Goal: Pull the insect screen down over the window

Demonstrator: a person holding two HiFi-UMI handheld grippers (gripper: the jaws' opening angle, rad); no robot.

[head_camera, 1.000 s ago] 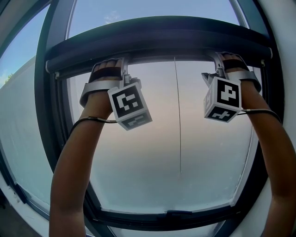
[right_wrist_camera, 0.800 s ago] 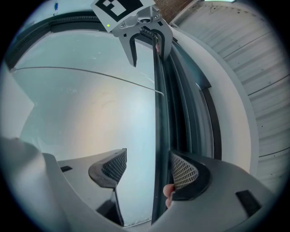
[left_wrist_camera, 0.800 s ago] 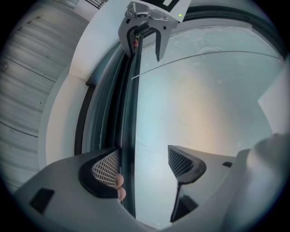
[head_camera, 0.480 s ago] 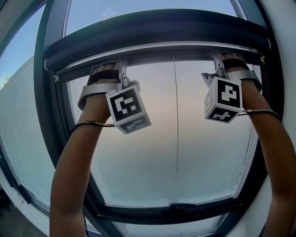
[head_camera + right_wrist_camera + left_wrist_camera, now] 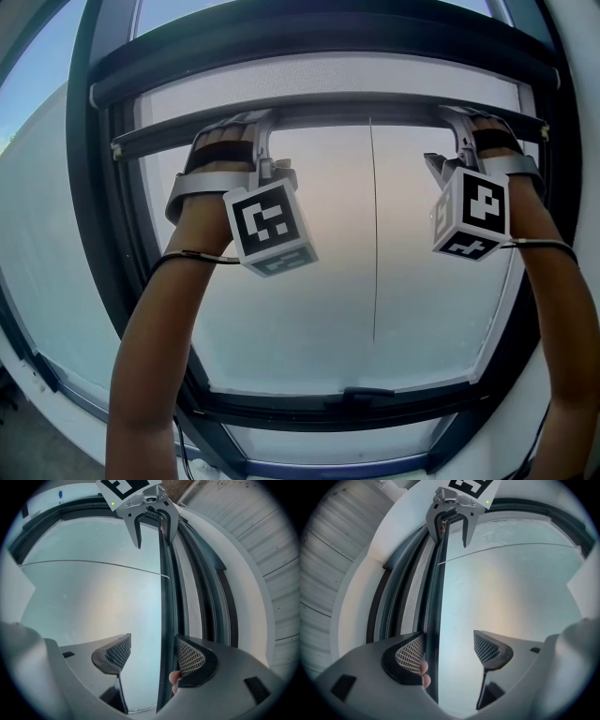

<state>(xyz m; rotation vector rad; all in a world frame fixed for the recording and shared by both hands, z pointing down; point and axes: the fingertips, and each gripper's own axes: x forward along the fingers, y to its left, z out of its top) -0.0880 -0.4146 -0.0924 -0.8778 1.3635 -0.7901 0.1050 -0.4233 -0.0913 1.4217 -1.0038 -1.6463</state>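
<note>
Window frame (image 5: 94, 206) curves dark at the left. Left gripper (image 5: 449, 651), jaws wide apart, straddles the pull bar (image 5: 328, 111), which lies against its outer pad. A strip of insect screen (image 5: 328, 75) shows above the bar. Pull cord (image 5: 373, 234) hangs across the glass (image 5: 281, 300). Right gripper (image 5: 153, 656), equally wide, straddles the bar's right end

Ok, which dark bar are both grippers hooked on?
The thin middle bar, with grey mesh just above it. The thick top bar and bottom frame are untouched.

Left gripper (image 5: 449, 649) and right gripper (image 5: 152, 654) level, high up, jaws apart.
</note>
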